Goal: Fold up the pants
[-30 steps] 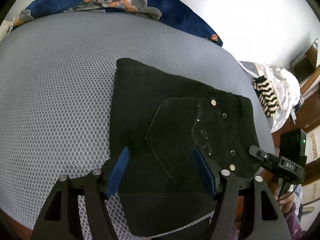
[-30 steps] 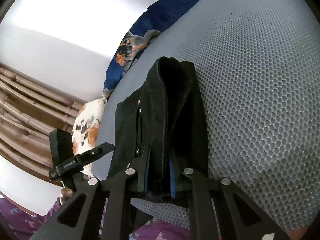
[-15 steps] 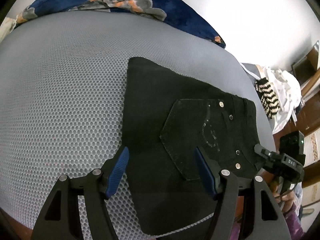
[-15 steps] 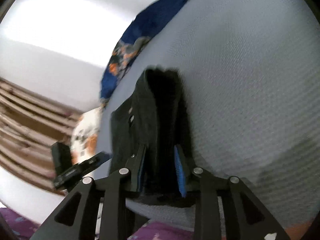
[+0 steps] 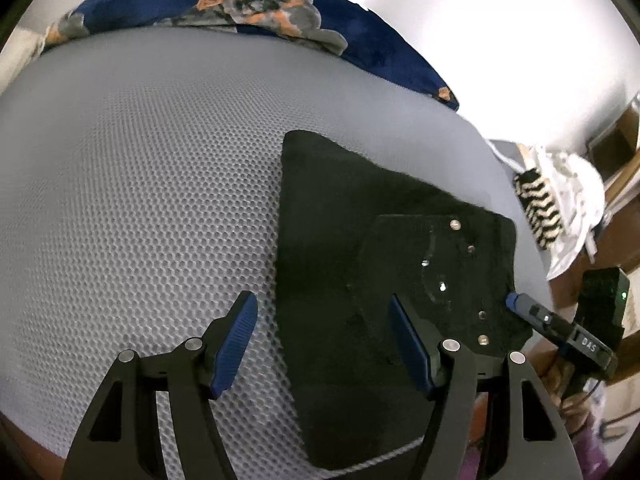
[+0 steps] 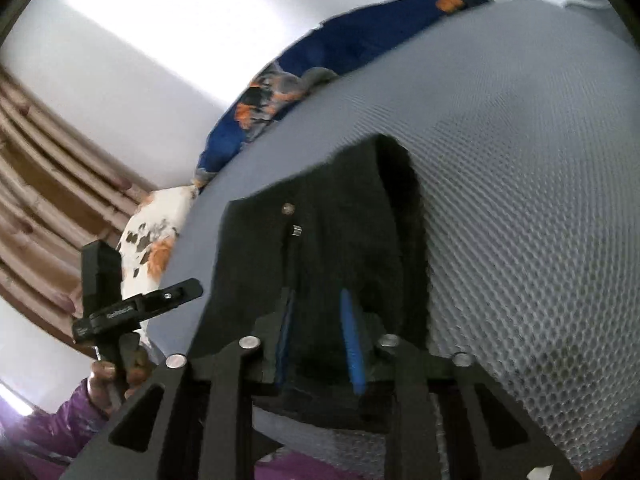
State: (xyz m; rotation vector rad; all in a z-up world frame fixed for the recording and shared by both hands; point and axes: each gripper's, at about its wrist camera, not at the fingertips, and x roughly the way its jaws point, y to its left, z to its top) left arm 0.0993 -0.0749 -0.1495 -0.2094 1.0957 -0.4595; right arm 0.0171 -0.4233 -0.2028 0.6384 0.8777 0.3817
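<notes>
Black pants (image 5: 340, 240) lie folded on the grey mesh mattress (image 5: 140, 200), back pocket and metal studs facing up. My left gripper (image 5: 322, 304) hovers open over their left edge: one finger is above the mattress, the other above the pocket, and neither grips anything. My right gripper (image 6: 316, 294) is at the pants' (image 6: 340, 220) right edge. Its jaws are closing, with a thick fold of black fabric filling the gap between the blue pads (image 6: 352, 340). In the left wrist view the right gripper (image 5: 560, 332) reaches the pants' waist corner.
A dark blue patterned blanket (image 5: 280, 20) lies along the mattress's far edge by the white wall. A pile of white and striped clothes (image 5: 560, 208) sits off the right side. A floral pillow (image 6: 156, 232) and wooden slats are at the left. A hand in a purple sleeve (image 6: 80, 412) holds the left gripper.
The left gripper slid left, so the pants now sit further right in its view. The right gripper's pads parted a little, and its view rolled and lifted with the fabric still between them.
</notes>
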